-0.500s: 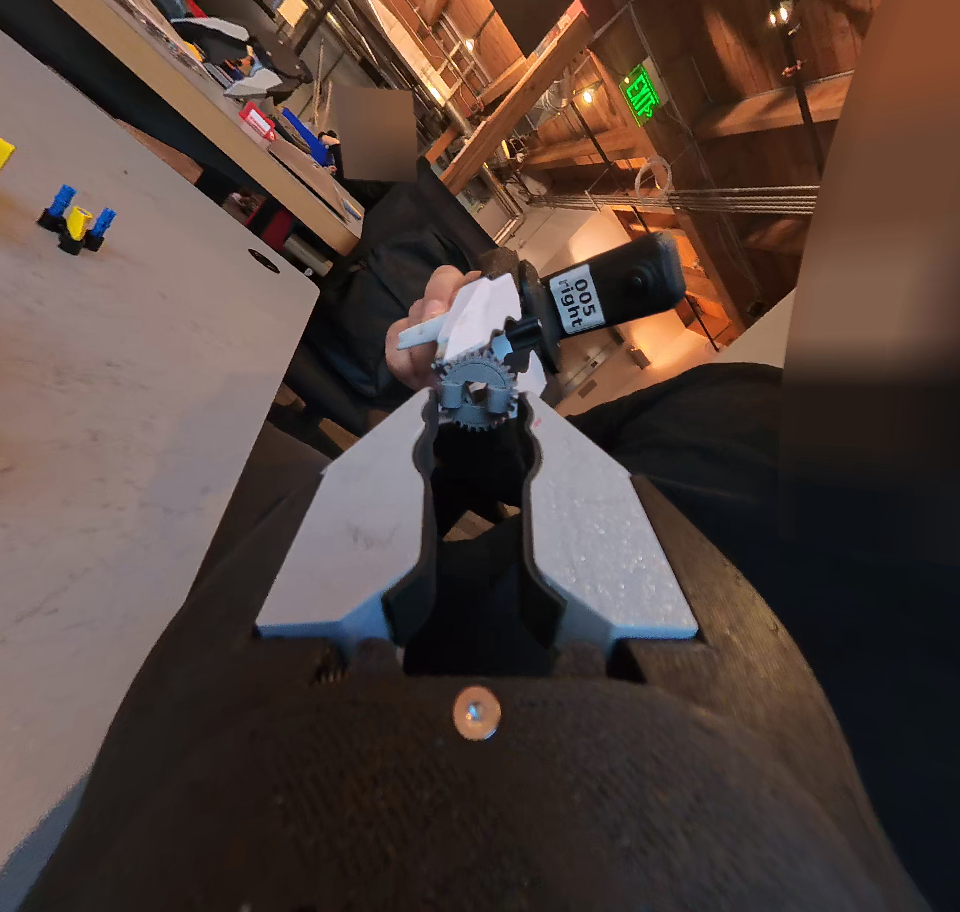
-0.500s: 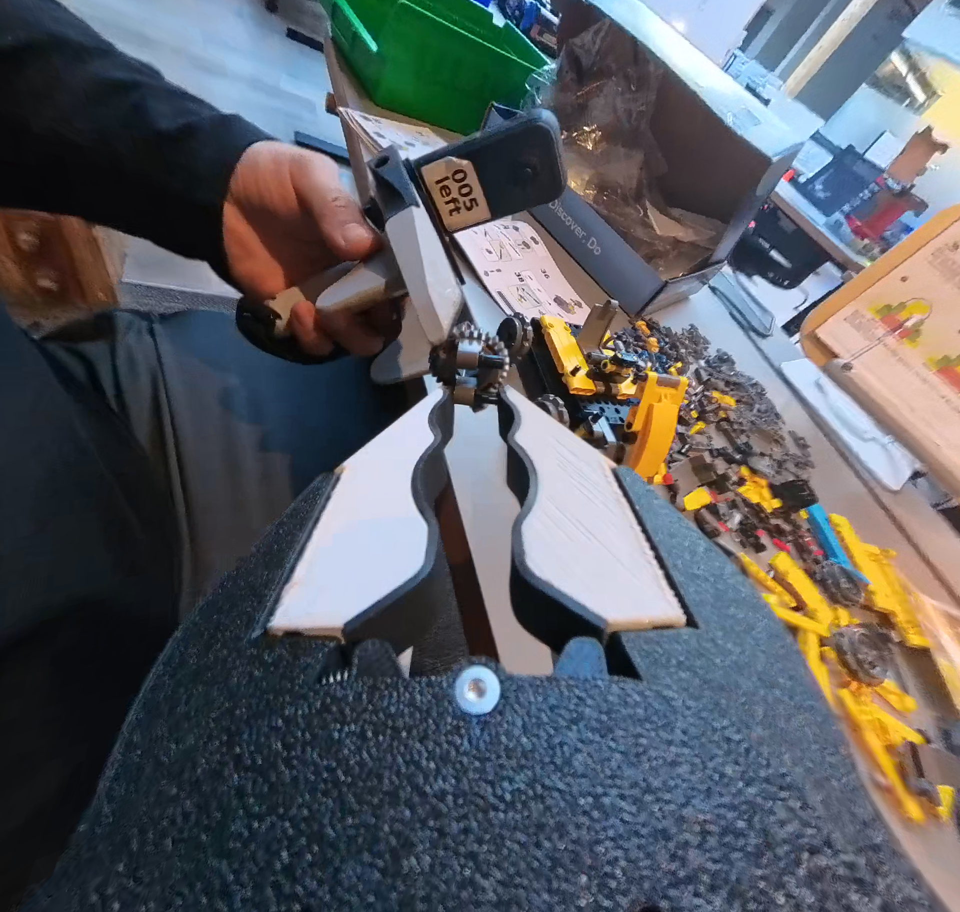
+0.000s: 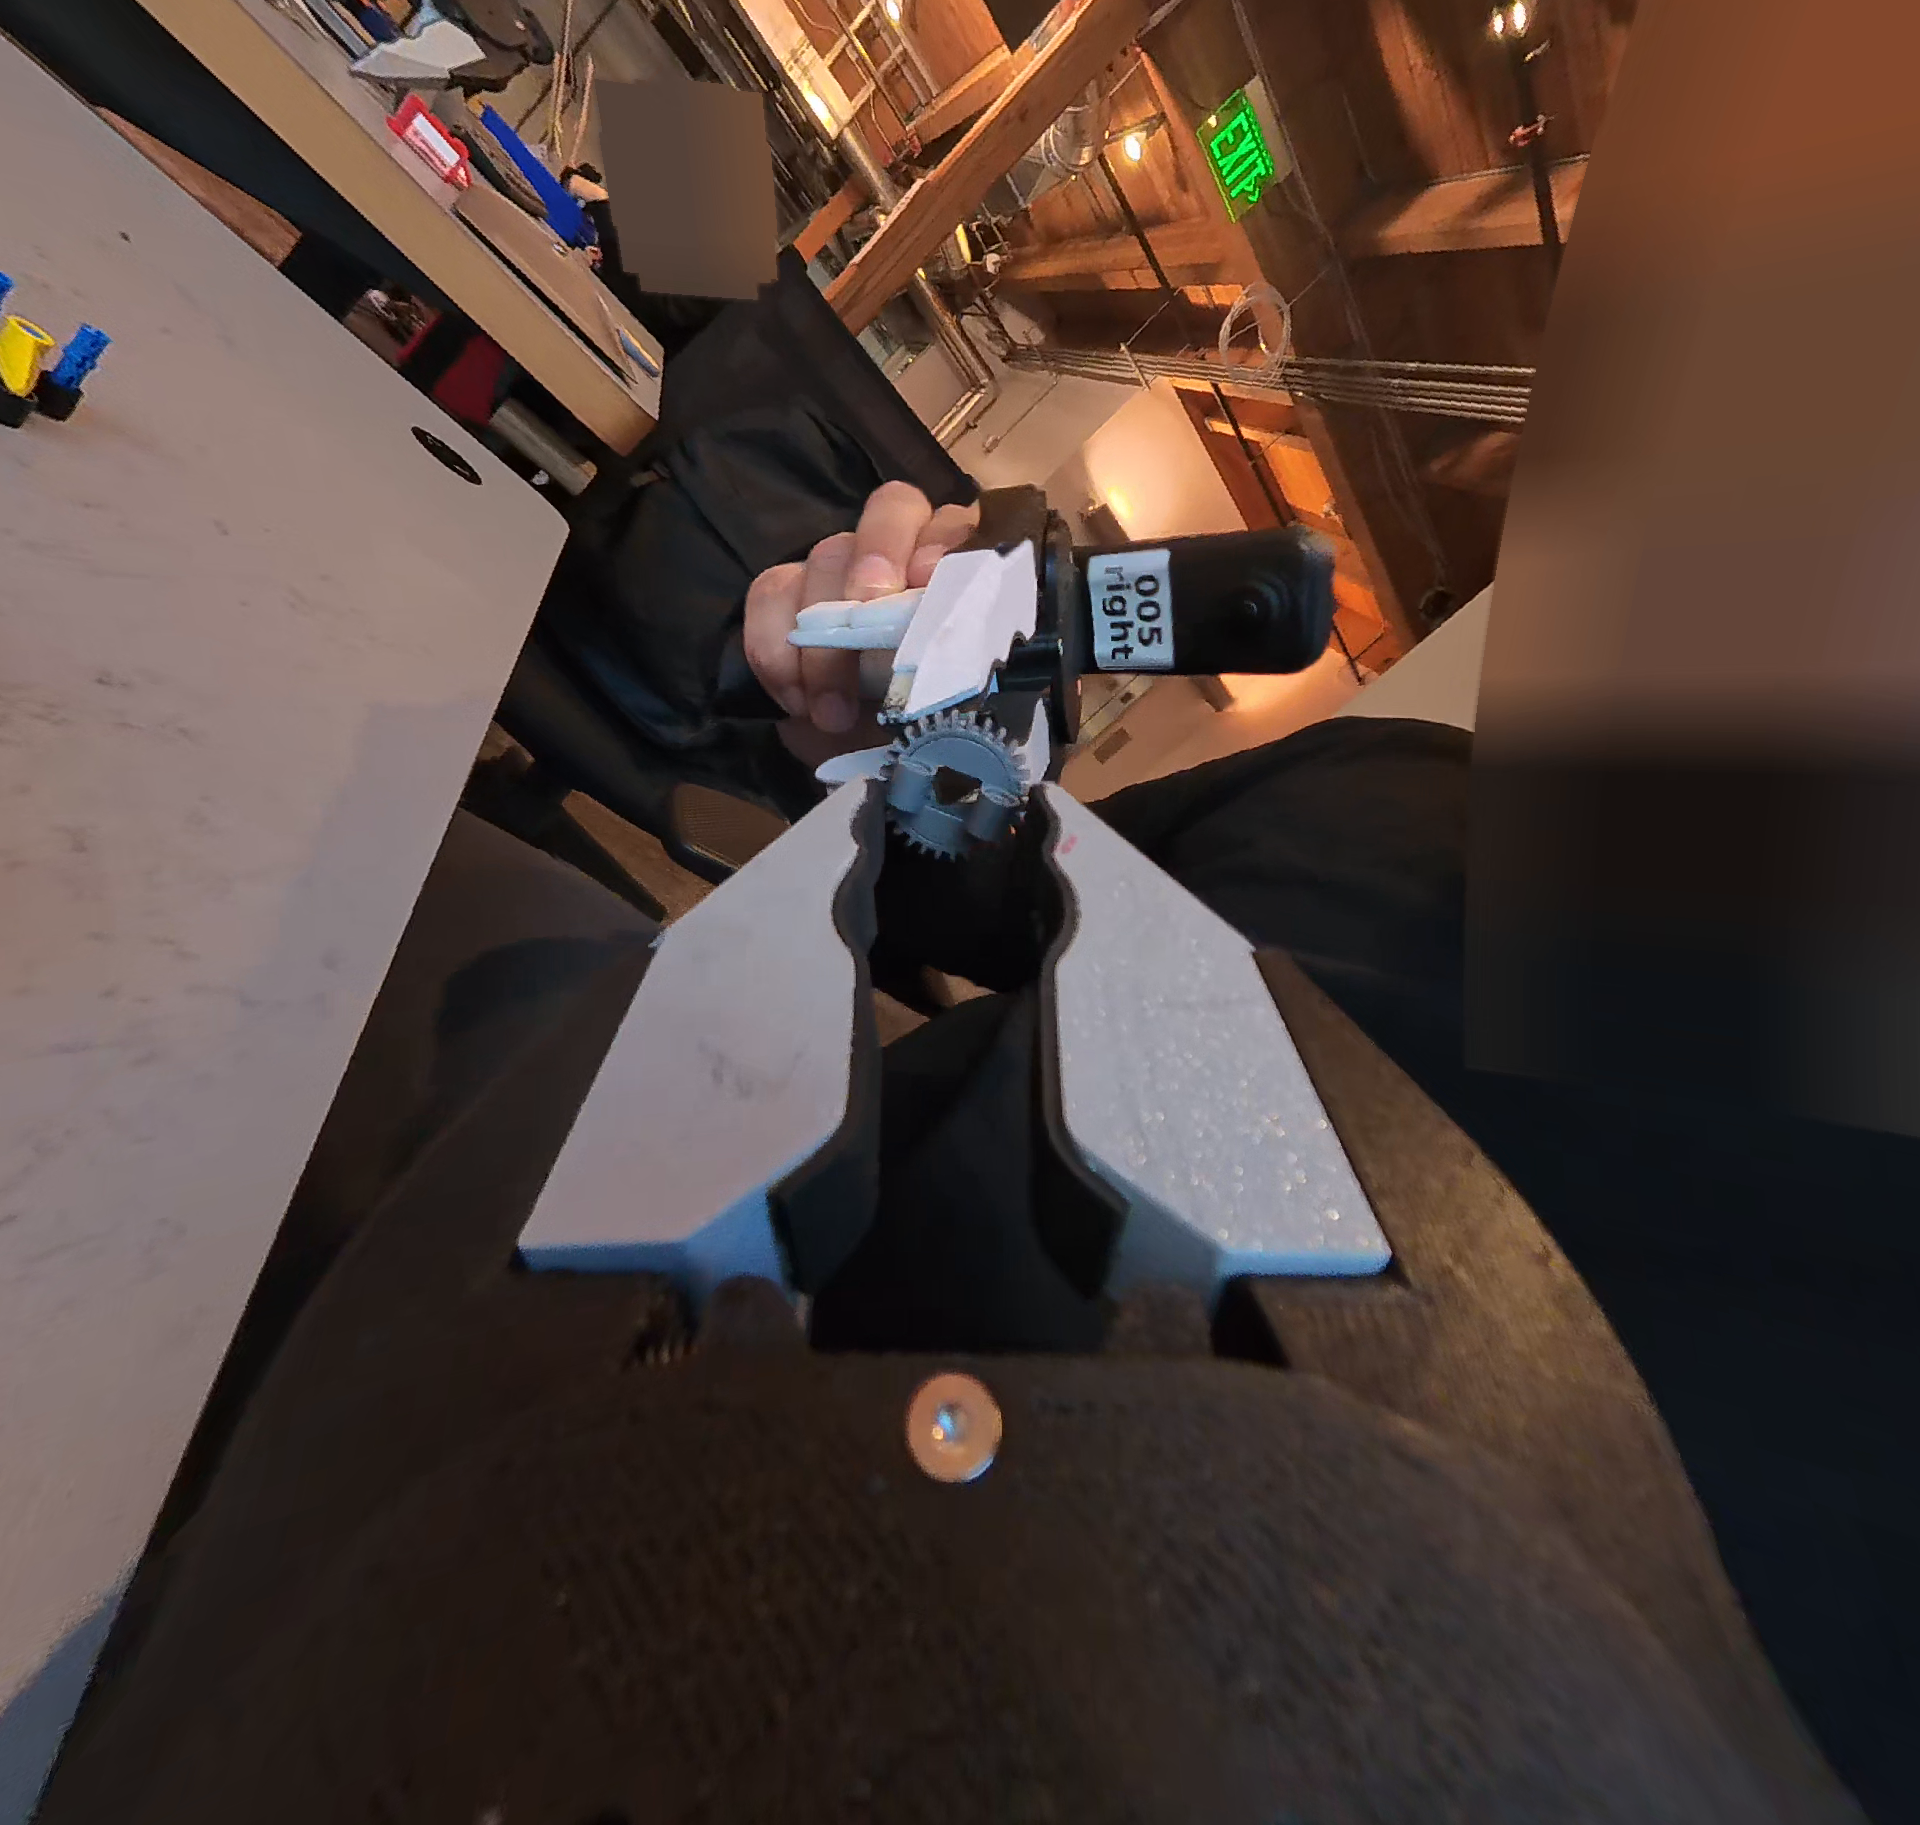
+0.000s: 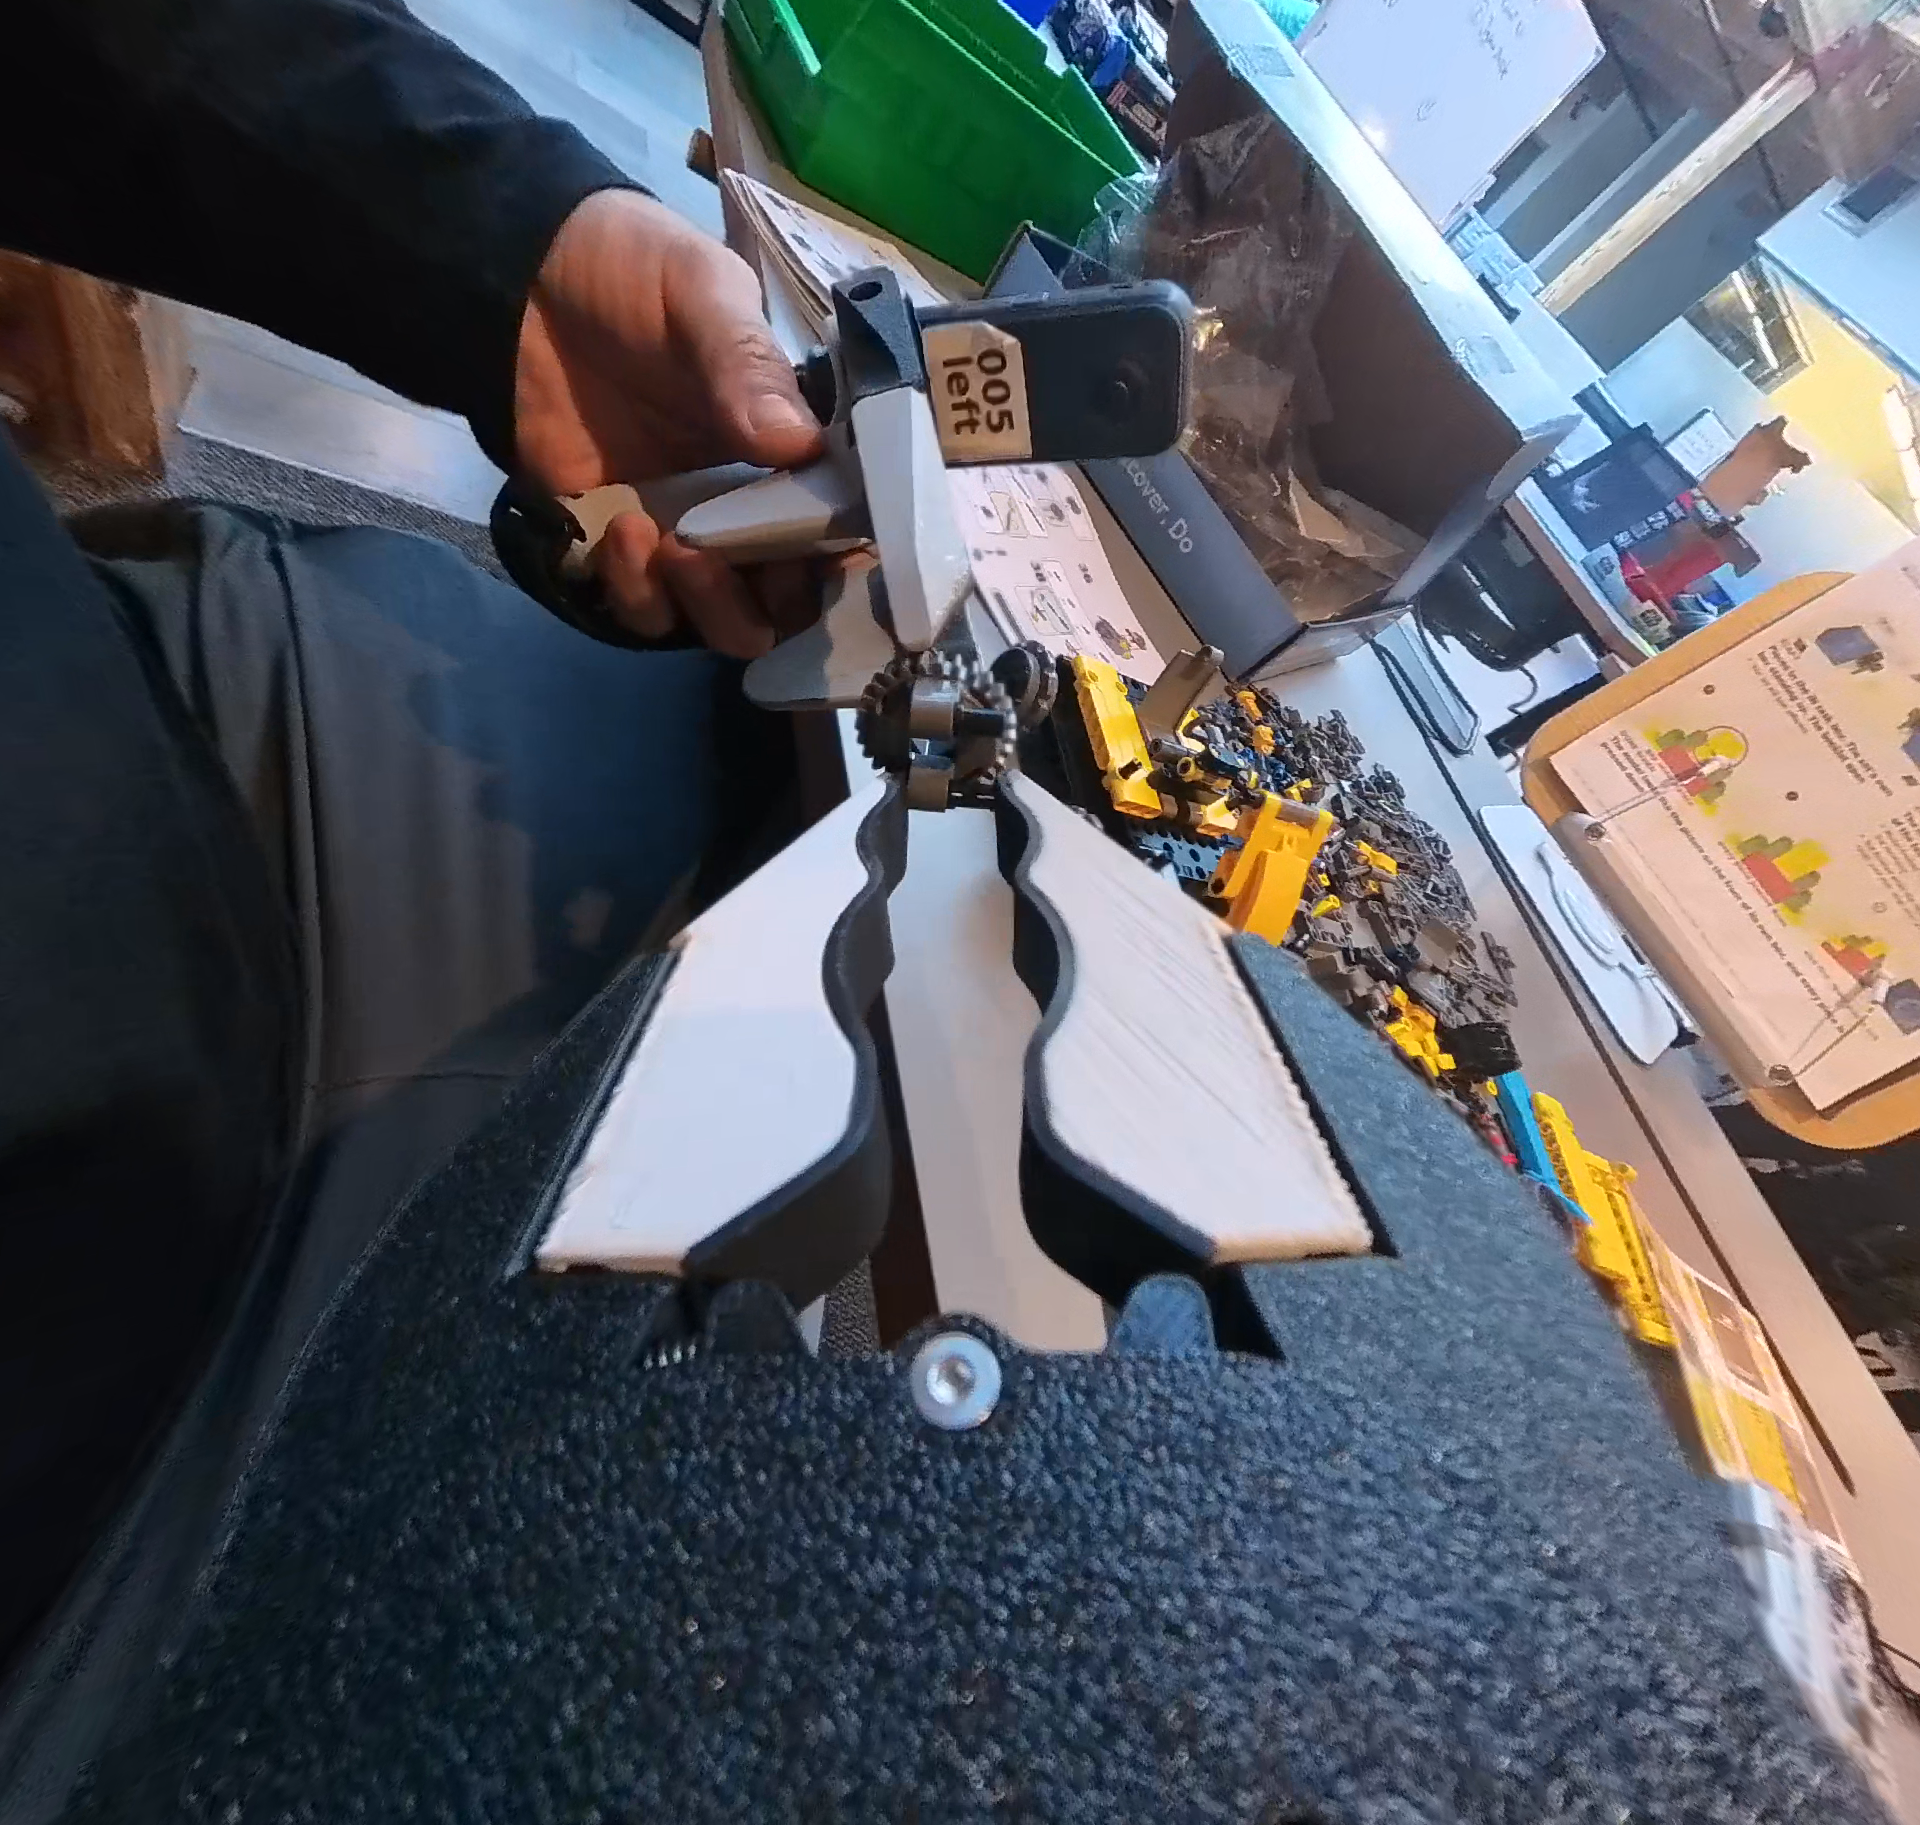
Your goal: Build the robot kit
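Observation:
My left gripper (image 3: 951, 807) is shut on a small grey gear assembly (image 3: 954, 788), a toothed wheel with a grey frame, held up in the air beside the table. My right gripper (image 4: 943, 788) is shut on the same gear assembly (image 4: 935, 721) from the opposite side; two toothed wheels and a black pin show there. Each gripper shows in the other's view: the right one (image 3: 971, 632) with its black camera and a hand, the left one (image 4: 904, 528) with its camera and a hand in a black sleeve. The two grippers meet tip to tip.
A pale table (image 3: 208, 684) lies left, with small blue and yellow pieces (image 3: 42, 362). In the right wrist view the table (image 4: 1455, 840) holds a part-built yellow model (image 4: 1195, 788), a pile of loose pieces (image 4: 1403, 923), instruction sheets (image 4: 1039, 549), a dark box (image 4: 1351, 404), green bins (image 4: 894, 92) and a booklet on a board (image 4: 1766, 840). Both grippers' tips are close together, under 4 cm apart.
The gear assembly has turned a little between the tips. The right gripper has swung so its camera lies more level. Both grippers stay shut on it.

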Demonstrator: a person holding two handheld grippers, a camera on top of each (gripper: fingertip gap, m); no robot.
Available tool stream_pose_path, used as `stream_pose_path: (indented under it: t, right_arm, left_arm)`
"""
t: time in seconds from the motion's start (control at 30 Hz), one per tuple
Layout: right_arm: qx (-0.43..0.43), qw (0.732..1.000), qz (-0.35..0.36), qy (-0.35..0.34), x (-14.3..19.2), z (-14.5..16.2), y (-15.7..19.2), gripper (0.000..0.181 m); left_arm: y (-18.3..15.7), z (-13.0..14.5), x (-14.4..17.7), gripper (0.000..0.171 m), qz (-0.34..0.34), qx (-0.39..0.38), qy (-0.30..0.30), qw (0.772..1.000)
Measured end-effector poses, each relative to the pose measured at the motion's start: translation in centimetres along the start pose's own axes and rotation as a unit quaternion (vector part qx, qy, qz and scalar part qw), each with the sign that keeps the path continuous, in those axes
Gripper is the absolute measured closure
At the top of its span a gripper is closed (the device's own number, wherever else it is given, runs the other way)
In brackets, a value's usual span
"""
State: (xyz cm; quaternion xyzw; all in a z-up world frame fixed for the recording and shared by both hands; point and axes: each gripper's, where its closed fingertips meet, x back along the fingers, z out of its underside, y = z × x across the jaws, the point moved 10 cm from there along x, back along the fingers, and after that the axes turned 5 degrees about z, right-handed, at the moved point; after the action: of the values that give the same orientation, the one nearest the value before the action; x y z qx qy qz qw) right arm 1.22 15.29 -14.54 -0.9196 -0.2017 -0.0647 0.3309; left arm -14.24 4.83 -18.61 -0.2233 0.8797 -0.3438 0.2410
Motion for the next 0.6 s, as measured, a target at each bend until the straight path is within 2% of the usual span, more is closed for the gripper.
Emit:
stream_pose_path:
  t: [0.1, 0.23, 0.27, 0.33, 0.5, 0.6]
  right_arm:
    - [-0.029, 0.999, -0.008, -0.010, -0.1, 0.3, -0.1, 0.165]
    - [-0.121, 0.991, -0.040, -0.028, -0.5, 0.9, -0.4, 0.163]
    - [-0.144, 0.988, -0.052, -0.033, -0.6, 1.1, -0.4, 0.163]
    - [-0.175, 0.981, -0.066, -0.041, -0.8, 1.3, -0.4, 0.165]
    - [-0.174, 0.981, -0.071, -0.047, -0.8, 1.3, -0.3, 0.165]
    - [-0.186, 0.977, -0.090, -0.041, -1.0, 1.6, -0.2, 0.165]
  left_arm:
    - [-0.2, -0.1, 0.0, 0.146, -0.015, -0.020, 0.010, 1.000]
    - [-0.8, -0.5, 0.2, 0.148, -0.038, -0.077, 0.013, 0.996]
    - [-1.0, -0.7, 0.3, 0.164, -0.049, -0.096, 0.016, 0.994]
    - [-1.3, -0.7, 0.3, 0.164, -0.064, -0.140, 0.027, 0.988]
    - [-1.7, -0.9, 0.5, 0.164, -0.074, -0.155, 0.051, 0.984]
    - [-2.1, -0.9, 0.3, 0.164, -0.098, -0.192, 0.082, 0.973]
